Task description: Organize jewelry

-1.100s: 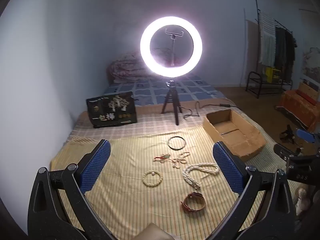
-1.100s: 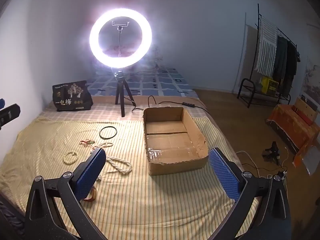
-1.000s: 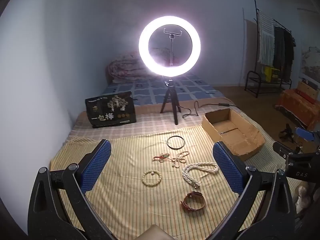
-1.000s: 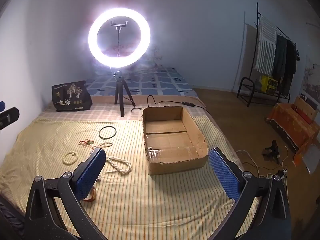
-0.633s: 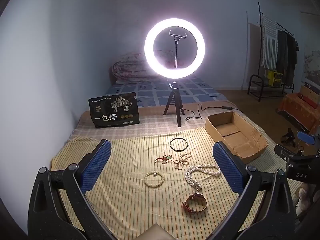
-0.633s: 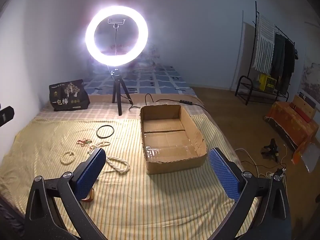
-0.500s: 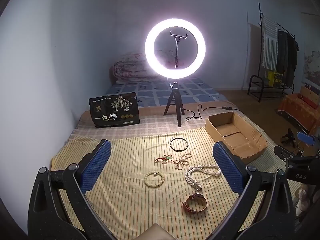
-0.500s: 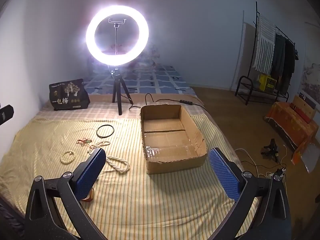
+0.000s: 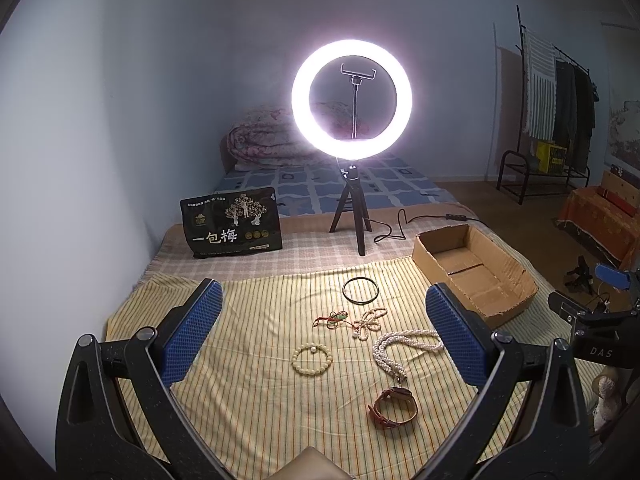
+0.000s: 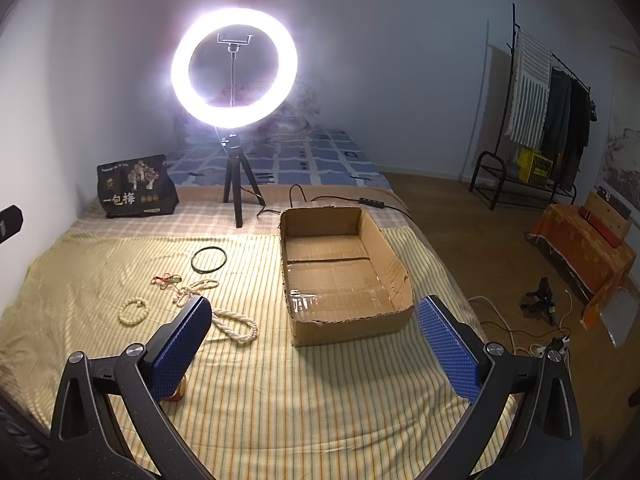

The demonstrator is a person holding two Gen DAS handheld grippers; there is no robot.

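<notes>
Several jewelry pieces lie on the striped yellow cloth: a black bangle (image 9: 360,291) (image 10: 209,259), a red cord charm (image 9: 331,319), a small white bead string (image 9: 370,323), a cream bead bracelet (image 9: 312,359) (image 10: 134,310), a thick pearl rope necklace (image 9: 400,347) (image 10: 236,326) and a brown leather watch (image 9: 393,406). An open cardboard box (image 10: 340,276) (image 9: 476,276) stands to their right with nothing in it. My left gripper (image 9: 322,350) hovers open above the jewelry. My right gripper (image 10: 314,354) hovers open in front of the box. Neither holds anything.
A lit ring light on a small tripod (image 9: 352,200) (image 10: 236,184) stands behind the cloth, its cable trailing right. A black printed bag (image 9: 231,229) sits at the back left. The bed's right edge drops to a wooden floor (image 10: 500,264) with cables.
Both views have shifted slightly; the scene drifted a little within each frame. The jewelry and the box have not moved, and both grippers stay open.
</notes>
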